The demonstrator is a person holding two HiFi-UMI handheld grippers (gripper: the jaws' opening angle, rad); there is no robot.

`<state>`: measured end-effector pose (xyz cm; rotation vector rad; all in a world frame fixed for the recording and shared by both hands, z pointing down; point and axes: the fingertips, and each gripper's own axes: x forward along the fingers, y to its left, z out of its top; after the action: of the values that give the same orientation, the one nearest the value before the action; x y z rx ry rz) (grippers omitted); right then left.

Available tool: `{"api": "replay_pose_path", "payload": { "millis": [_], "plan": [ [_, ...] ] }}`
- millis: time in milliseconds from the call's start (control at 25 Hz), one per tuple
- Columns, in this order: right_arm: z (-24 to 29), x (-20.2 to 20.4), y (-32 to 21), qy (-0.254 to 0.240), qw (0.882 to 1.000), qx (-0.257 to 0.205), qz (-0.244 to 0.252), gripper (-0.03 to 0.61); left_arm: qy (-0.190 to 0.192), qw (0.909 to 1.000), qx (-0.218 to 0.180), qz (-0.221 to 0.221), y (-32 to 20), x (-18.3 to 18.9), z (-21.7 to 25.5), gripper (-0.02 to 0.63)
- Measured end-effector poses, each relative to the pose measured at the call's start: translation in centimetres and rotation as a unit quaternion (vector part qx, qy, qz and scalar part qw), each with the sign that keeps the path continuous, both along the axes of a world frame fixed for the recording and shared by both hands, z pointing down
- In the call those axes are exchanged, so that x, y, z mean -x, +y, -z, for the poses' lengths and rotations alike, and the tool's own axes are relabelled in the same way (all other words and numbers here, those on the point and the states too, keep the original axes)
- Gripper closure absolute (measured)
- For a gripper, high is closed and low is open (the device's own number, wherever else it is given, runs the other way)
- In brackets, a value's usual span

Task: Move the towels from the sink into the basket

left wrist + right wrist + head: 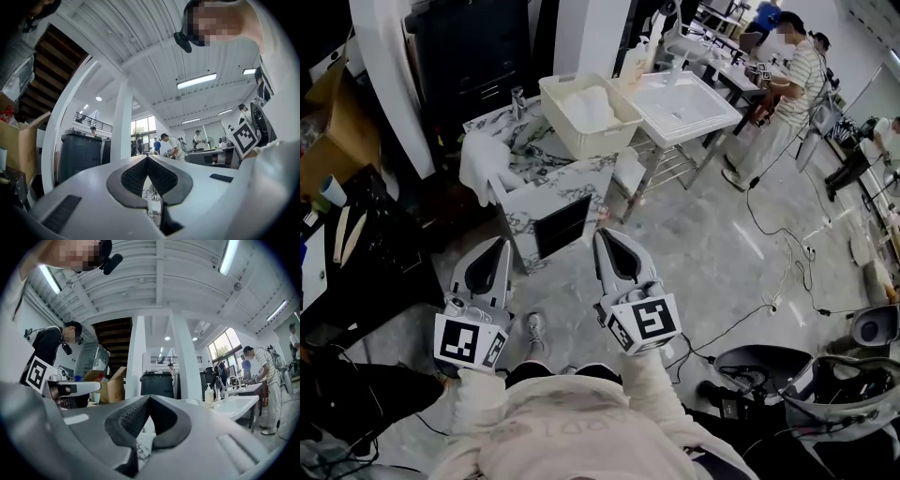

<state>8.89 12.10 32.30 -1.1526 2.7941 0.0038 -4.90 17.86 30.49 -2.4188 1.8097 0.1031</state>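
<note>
The left gripper [501, 247] and the right gripper [606, 236] are held side by side low in the head view, both pointing towards a marble-patterned tabletop [551, 176] and well apart from it. In the left gripper view the jaws of the left gripper [147, 160] are pressed together, their dark ribbed pads meeting at the tip with nothing between them. In the right gripper view the right gripper [149, 399] shows the same: jaws closed pad to pad, pinching nothing.

A cream plastic slatted basket [583, 141] stands on the far right part of the tabletop, and white cloth [591, 103] lies inside it. A white towel [483, 167] is draped over the tabletop's left corner, hanging down the side. Just right of the basket stands a white rectangular sink basin [712, 118] on a metal frame; it also shows at the right of the right gripper view [240, 405], with a pump bottle [209, 395] beside it.

A person in a striped shirt [794, 82] stands beyond the sink on the grey floor [703, 234]. A dark bin [157, 382] stands between white pillars.
</note>
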Motion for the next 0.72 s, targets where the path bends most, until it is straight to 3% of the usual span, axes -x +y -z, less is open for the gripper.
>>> {"api": "replay_pose_path", "payload": {
  "millis": [720],
  "plan": [
    [-0.7,8.9,-14.3,0.008,1.0,-0.001,-0.028,0.569,0.003,0.9994,0.003,-0.033,-15.2,9.1,-0.8,0.609]
  ]
}}
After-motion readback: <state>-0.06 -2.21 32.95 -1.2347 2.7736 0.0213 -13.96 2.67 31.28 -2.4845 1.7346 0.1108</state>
